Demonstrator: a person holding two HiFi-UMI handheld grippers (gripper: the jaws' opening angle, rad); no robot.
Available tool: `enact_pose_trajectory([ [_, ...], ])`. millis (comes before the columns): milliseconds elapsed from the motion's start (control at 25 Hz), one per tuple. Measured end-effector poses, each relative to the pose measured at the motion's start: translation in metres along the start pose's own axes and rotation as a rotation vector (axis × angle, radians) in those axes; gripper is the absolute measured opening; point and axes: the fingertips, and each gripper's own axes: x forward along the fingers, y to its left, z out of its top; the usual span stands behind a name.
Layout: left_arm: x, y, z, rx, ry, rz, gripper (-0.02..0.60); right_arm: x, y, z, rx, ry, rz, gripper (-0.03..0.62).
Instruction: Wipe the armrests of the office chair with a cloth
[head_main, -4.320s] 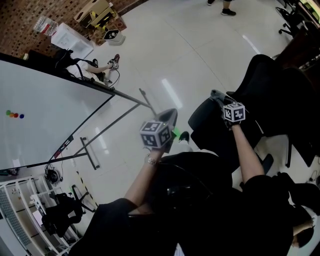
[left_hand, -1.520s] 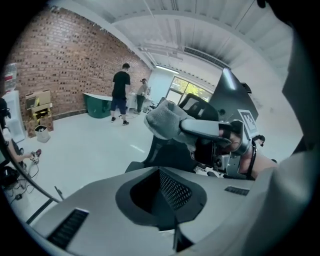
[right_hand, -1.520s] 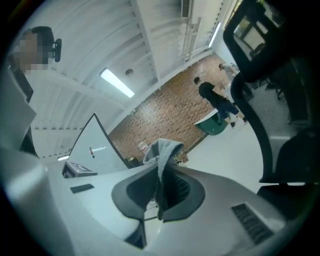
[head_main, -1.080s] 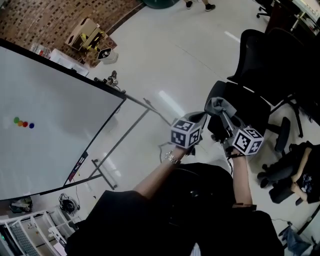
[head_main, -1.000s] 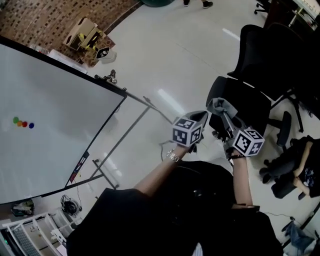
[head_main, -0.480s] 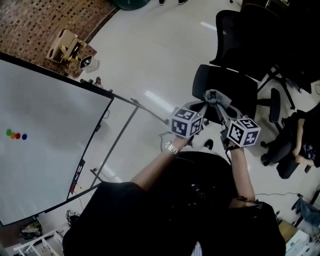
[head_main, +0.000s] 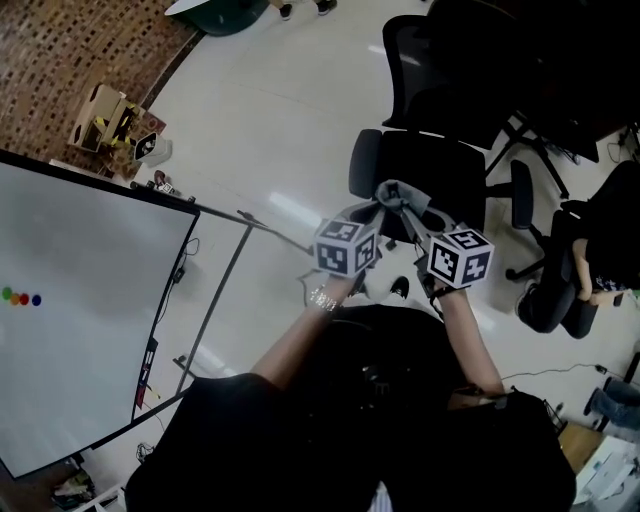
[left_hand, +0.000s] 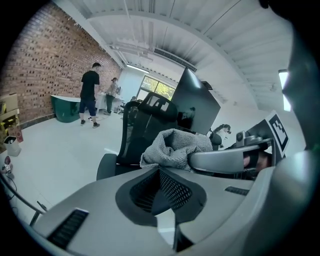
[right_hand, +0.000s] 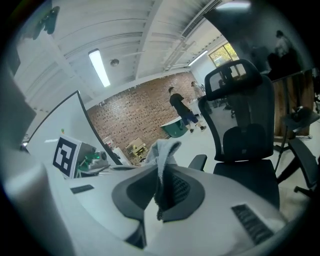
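The grey cloth (head_main: 400, 192) is held up in the air between the two grippers, over the near edge of the seat of the black office chair (head_main: 440, 165) as the head view shows it, and it touches neither armrest. The right gripper (head_main: 415, 212) is clenched on the cloth: in the right gripper view (right_hand: 162, 172) the fabric (right_hand: 162, 150) runs down between the closed jaws, and its frayed edge hangs below the pads. The left gripper (head_main: 372, 210) comes in from the left, and its tip meets the same cloth; in the left gripper view (left_hand: 159, 170) its jaws are drawn together at the tip, where a bunched fold of the cloth (left_hand: 175, 147) starts, so it too appears to be pinching the fabric. The chair stands just beyond both grippers, facing the person, with its left armrest (right_hand: 198, 161) well clear of the cloth. A whiteboard (head_main: 80, 330) stands to the left on the pale floor (head_main: 270, 120).
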Motion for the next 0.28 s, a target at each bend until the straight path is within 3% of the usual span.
enact_pose_trajectory([
  [280,0.013,-0.015,-0.004,0.017,0.026,-0.024,0.000,-0.012,-0.019,0.005,0.030,-0.025,-0.016,0.015],
])
